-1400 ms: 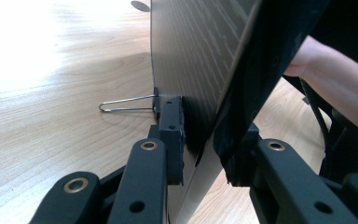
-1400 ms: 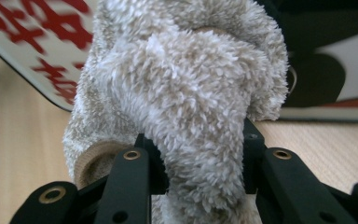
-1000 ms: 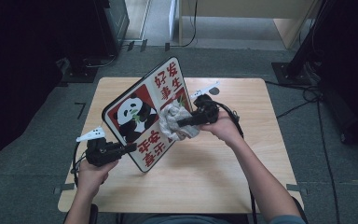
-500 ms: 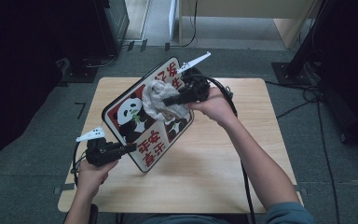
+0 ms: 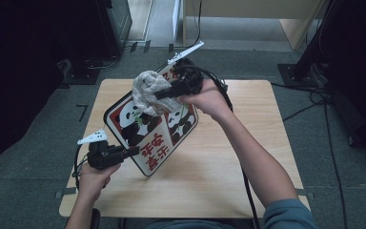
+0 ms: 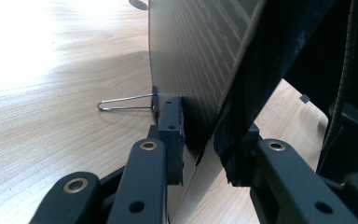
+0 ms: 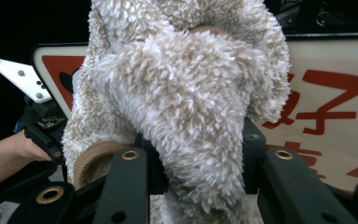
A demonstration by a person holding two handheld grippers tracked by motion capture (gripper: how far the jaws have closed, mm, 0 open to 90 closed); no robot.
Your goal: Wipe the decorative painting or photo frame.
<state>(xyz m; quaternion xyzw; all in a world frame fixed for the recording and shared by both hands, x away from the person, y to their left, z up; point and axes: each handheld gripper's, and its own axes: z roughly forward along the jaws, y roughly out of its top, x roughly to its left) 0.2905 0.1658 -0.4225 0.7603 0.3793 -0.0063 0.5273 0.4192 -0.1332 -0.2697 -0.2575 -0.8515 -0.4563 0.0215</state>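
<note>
The wooden table [image 5: 248,171] is the largest thing in the high view, a light square top standing on a grey floor [image 5: 24,162]. Most of its surface is bare.

Over the left half of the table stands the sign board [image 5: 147,138], tilted, with its lower edge near the table and its upper end raised toward the far side. Its face carries panda pictures and red Chinese characters on white (the far corner is hidden behind the right gripper). In the left gripper view the grey back of the board [image 6: 191,65] rises steeply, and a thin wire clip [image 6: 126,102] sticks out from it just above the wood.

The fluffy cloth [image 5: 147,91] is smaller, a beige and white bundle held against the upper part of the board. In the right gripper view the cloth [image 7: 182,107] sits right in front of the board face with its red characters [image 7: 326,98].

The right gripper [image 5: 169,93] is at the far end of the board, and its jaws pinch the cloth between them; the pile bulges out on both sides of the jaws. The person's right hand [image 5: 209,98] holds it, with the forearm crossing the table.

The left gripper [image 5: 132,151] is at the near left edge of the table, and its jaws are clamped on the lower edge of the board, one jaw on each face. The left hand [image 5: 93,179] grips it from below.
</note>
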